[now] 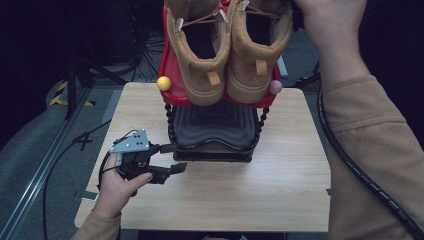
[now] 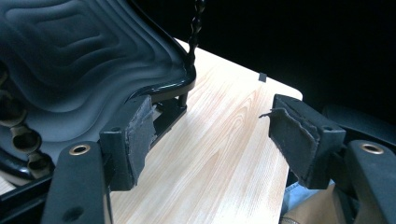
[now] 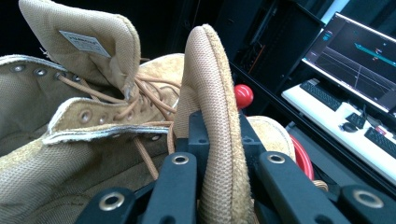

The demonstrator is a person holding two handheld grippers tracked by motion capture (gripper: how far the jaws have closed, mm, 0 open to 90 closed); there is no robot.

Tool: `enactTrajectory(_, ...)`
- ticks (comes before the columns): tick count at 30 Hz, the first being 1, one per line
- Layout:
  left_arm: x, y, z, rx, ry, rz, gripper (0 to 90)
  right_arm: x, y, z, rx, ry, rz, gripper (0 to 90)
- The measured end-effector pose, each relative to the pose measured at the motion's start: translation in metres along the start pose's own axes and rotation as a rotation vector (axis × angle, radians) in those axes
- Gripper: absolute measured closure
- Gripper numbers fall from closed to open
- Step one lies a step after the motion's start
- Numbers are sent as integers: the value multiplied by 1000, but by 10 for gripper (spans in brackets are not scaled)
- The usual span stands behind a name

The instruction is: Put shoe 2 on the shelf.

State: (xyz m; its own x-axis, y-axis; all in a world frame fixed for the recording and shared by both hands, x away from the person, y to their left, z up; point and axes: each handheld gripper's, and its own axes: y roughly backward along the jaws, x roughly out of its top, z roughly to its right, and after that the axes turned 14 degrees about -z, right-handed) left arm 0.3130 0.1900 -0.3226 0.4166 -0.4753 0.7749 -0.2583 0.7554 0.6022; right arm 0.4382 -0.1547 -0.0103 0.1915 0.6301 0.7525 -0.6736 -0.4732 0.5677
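two tan boots (image 1: 230,55) on red rack (image 1: 172,75); two grippers.

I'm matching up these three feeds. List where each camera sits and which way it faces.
High view: above the person's side, facing forward and down on the table; forearms and left hand-held gripper show.
Left gripper view: on that gripper, facing its open jaws beside the black lower shelf.
Right gripper view: on the right hand-held gripper, clamping a boot's tongue.
Shared: shelf, table, boots.

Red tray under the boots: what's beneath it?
Beneath the red tray sits a black ribbed shelf, bare where visible, on the wooden table. Its rear part is covered by the tray and tan boots.
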Motion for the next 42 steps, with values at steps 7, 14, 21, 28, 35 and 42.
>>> enactTrajectory(7, -1, 1, 0, 2, 6, 2, 314, -2, -10, -2, 5, 28, 4, 820)
enactTrajectory(14, 2, -5, 0, -9, 2, -5, 314, -9, -12, -6, 15, 30, 2, 809)
enactTrajectory(21, 4, -10, 0, -22, 5, -12, 315, -12, -8, -7, 43, 14, 17, 676)
enactTrajectory(28, 7, -13, 0, -30, -8, -15, 315, -18, 16, -9, 81, -26, 140, 494)
enactTrajectory(35, 9, -17, 2, -32, -14, -28, 314, -30, 47, -20, 145, -13, 219, 507)
enactTrajectory(42, 8, -19, 3, -32, -3, -33, 315, -47, 65, -49, 250, 29, 223, 501)
